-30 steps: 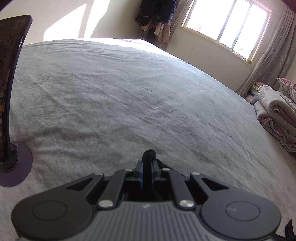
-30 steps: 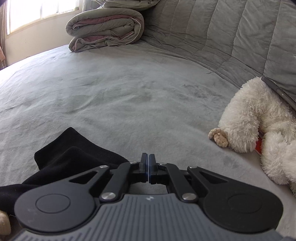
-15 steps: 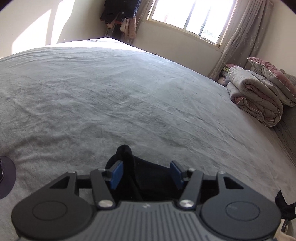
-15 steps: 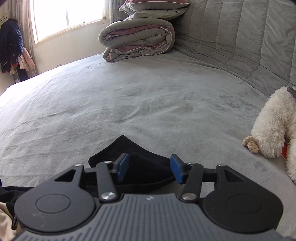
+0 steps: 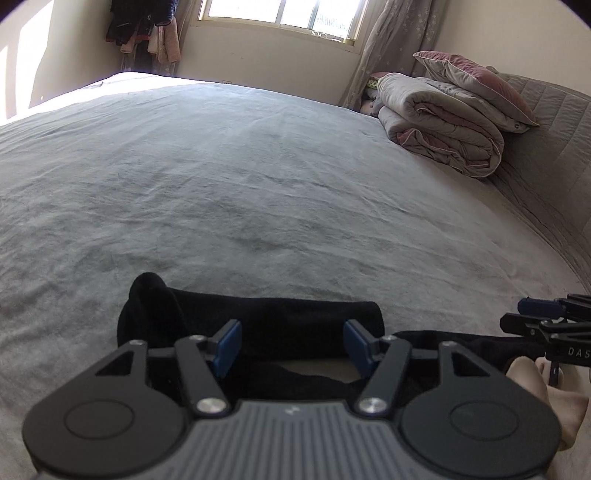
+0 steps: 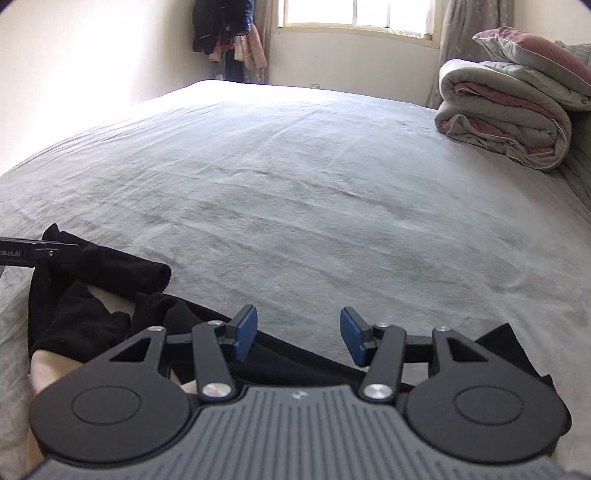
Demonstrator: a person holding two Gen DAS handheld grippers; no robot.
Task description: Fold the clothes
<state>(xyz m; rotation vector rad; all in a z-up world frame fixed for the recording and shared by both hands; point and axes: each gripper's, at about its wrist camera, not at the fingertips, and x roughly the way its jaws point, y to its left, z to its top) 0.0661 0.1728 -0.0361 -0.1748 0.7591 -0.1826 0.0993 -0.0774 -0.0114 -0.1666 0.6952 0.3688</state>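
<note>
Left wrist view: left gripper [image 5: 291, 343] jaws apart, empty.
Right gripper [image 6: 298, 338]: I see the same.
Black garment [image 5: 280, 314] (soft, light): I'd pinch an edge.

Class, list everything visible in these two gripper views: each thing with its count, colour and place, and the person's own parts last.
black garment: one, black, crumpled on the bed's near edge.
bed cover: one, grey, fills most of both views.
rolled quilt: one, grey and pink, far right on the bed.
pillow: one, pink and grey, on the quilt.
window: one, bright, back wall.
curtain: one, pale, right of the window.
hanging clothes: several, dark and pink, far corner.
left gripper: one, black with blue pads, open over the garment.
right gripper: one, same colours, open, nothing between its pads.
</note>
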